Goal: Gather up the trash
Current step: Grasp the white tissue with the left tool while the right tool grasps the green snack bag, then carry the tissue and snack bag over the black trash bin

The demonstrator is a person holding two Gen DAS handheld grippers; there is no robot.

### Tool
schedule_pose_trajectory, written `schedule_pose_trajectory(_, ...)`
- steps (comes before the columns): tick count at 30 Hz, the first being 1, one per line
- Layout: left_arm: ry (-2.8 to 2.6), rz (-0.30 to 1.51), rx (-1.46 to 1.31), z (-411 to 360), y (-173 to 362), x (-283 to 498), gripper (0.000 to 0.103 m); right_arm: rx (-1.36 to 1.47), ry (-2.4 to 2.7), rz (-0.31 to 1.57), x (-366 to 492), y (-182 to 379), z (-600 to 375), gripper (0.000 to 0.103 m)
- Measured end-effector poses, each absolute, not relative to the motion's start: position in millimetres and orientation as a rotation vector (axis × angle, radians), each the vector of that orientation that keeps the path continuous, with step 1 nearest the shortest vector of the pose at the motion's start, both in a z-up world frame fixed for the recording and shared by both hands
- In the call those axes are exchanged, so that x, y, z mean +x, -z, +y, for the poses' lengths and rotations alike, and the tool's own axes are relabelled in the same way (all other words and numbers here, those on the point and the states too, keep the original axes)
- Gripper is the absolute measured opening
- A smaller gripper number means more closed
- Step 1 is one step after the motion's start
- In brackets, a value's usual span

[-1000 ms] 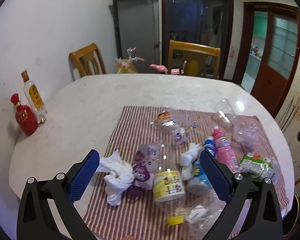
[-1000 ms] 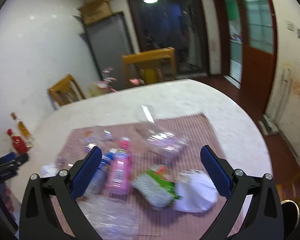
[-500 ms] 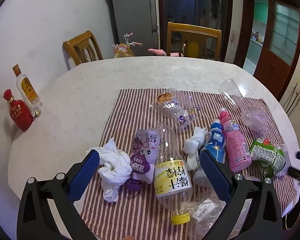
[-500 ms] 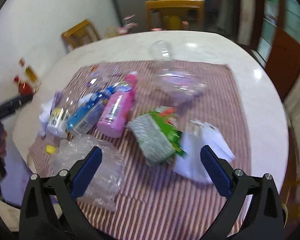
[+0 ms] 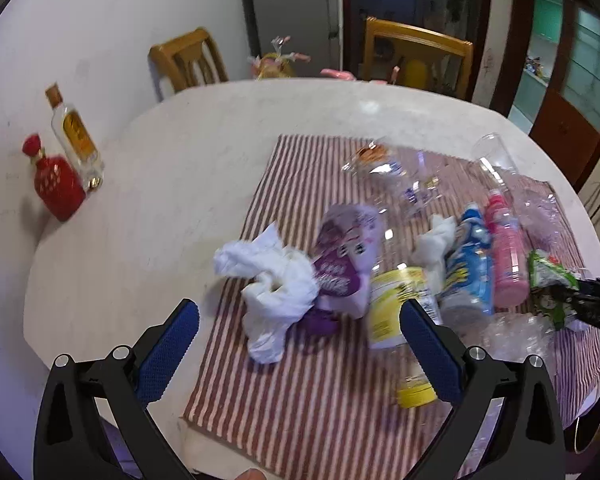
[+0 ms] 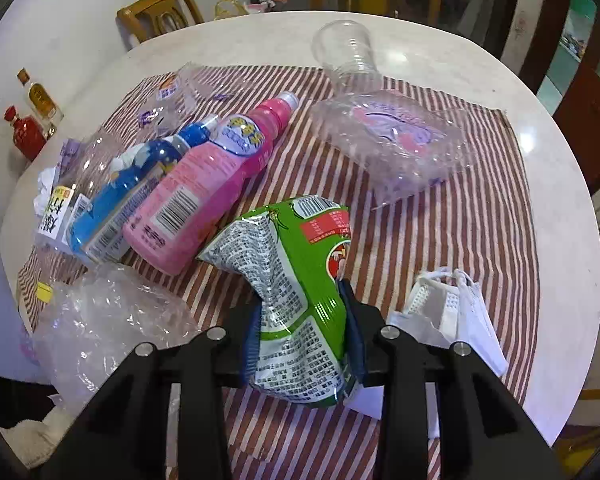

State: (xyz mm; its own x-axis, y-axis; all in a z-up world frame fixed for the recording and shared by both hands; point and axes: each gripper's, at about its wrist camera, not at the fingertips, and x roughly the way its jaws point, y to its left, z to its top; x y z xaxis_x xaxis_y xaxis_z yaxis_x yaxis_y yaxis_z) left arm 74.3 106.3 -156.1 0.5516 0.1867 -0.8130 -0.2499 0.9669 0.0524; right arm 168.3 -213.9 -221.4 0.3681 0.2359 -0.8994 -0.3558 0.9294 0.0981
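Note:
Trash lies on a striped cloth (image 5: 300, 380) on a round white table. My right gripper (image 6: 304, 344) is shut on a crumpled green snack bag (image 6: 296, 280), which also shows in the left wrist view (image 5: 550, 284). My left gripper (image 5: 300, 344) is open and empty, hovering over crumpled white tissue (image 5: 272, 280), a purple pouch (image 5: 348, 256) and a clear bottle with a yellow label (image 5: 396, 308). A pink bottle (image 6: 212, 184) and a blue bottle (image 6: 140, 192) lie side by side left of the bag.
A clear cup (image 6: 348, 52), a clear plastic pack (image 6: 396, 140), crumpled clear film (image 6: 108, 320) and a white face mask (image 6: 452, 312) lie on the cloth. Two liquor bottles (image 5: 60, 168) stand at the table's left edge. Wooden chairs (image 5: 416, 56) stand behind.
My right gripper has dropped down to the cloth and closed on the green snack bag. My left gripper has moved in closer over the tissue and pouch, still open.

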Motion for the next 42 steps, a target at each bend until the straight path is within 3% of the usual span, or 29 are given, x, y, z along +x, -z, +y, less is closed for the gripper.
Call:
schedule_pose_trajectory(12,-0.329,1.008,-0.144,158.2,220.0,115.1,0.096,-0.018,-0.316,1.024,161.6,181.3,-227.6,0.033)
schedule_pose_trajectory(14,-0.348,1.010,-0.151,159.8,229.0,120.6,0.083,-0.005,-0.311,1.011,161.4,174.6,-228.8,0.033)
schedule_pose_trajectory(16,-0.302,1.033,-0.206,165.2,240.3,124.2,0.046,0.008,-0.311,1.004,160.6,170.2,-230.5,0.034)
schedule_pose_trajectory(17,-0.272,1.041,-0.248,167.5,243.7,124.6,0.039,0.015,-0.311,1.000,159.8,168.1,-231.0,0.034)
schedule_pose_trajectory(22,-0.237,1.022,-0.286,168.8,240.3,118.1,0.025,0.022,-0.309,0.978,156.3,159.0,-231.5,0.034)
schedule_pose_trajectory(31,-0.244,0.776,-0.228,161.7,129.4,72.7,0.024,0.048,-0.344,0.935,150.1,147.1,-228.4,0.034)
schedule_pose_trajectory(37,0.008,0.702,-0.107,74.1,84.4,78.1,0.024,0.109,-0.321,0.877,132.2,130.8,-252.5,0.034)
schedule_pose_trajectory(42,0.313,0.686,-0.032,-35.0,79.6,95.8,0.024,0.181,-0.138,0.814,89.8,111.3,-335.7,0.034)
